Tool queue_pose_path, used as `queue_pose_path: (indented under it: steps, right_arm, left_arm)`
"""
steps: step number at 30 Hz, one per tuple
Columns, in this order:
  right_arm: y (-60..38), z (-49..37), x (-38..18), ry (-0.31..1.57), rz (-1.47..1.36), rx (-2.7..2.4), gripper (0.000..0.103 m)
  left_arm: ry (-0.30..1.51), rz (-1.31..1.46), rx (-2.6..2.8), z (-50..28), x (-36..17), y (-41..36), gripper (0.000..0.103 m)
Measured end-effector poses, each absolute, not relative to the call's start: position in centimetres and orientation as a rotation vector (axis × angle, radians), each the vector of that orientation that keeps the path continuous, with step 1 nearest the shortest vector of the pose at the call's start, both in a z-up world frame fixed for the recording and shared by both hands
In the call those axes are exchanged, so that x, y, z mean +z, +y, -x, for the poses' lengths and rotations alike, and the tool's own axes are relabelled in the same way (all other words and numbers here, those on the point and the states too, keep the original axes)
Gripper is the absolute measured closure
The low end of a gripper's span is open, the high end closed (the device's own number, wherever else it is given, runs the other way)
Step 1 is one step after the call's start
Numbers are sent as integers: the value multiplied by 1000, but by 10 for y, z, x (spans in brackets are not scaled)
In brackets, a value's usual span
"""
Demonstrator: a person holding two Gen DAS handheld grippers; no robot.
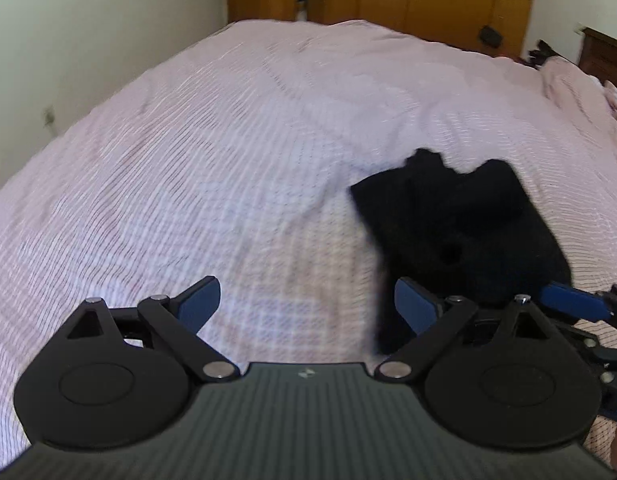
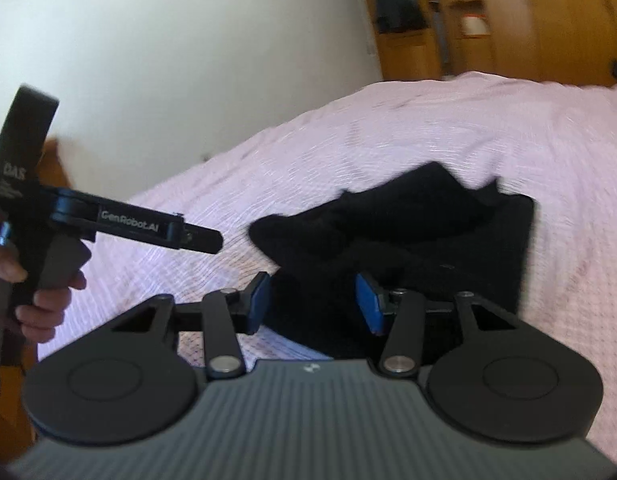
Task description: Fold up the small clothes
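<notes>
Bedspread (image 1: 236, 152) in pink check fills both views; on it lies the black garment (image 1: 460, 224), crumpled and partly doubled over, its long axis running roughly away from the cameras; it sits right of the left gripper (image 1: 306, 304) and straight ahead of the right gripper (image 2: 312, 304), which is the nearer one; both jaws stand wide apart and hold nothing; the right fingers (image 2: 370, 304) seem to hover over the near hem, though blur hides any contact.

Black garment (image 1: 460, 220) on pink checked bedspread (image 1: 228, 140).
</notes>
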State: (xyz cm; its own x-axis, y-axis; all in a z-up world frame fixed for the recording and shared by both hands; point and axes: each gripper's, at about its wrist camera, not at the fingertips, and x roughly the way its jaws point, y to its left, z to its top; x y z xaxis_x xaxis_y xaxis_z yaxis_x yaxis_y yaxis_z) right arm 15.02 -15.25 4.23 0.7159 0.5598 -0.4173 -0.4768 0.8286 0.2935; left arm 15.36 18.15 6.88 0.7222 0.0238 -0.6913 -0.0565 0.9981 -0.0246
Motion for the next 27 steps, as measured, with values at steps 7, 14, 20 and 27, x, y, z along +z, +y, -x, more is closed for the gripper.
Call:
queue_pose_path:
  steps: [7,14,20,27]
  right_arm:
    - [-213,-156,29,523,-394,386,51]
    - [-243,-167,15,533,-546,312,51]
    - [-245,-169,1,558,-566,323,51]
    - [-250,-171,-8,568,-601,321,51]
  left_arm:
    - [685,-80,-47,-181,84,130,7]
    - [640,-193,-168,-221,74,81,7]
    - [655,-246,-214,-251,41,55,15]
    - [673,-112,-263,-275,29,54,94]
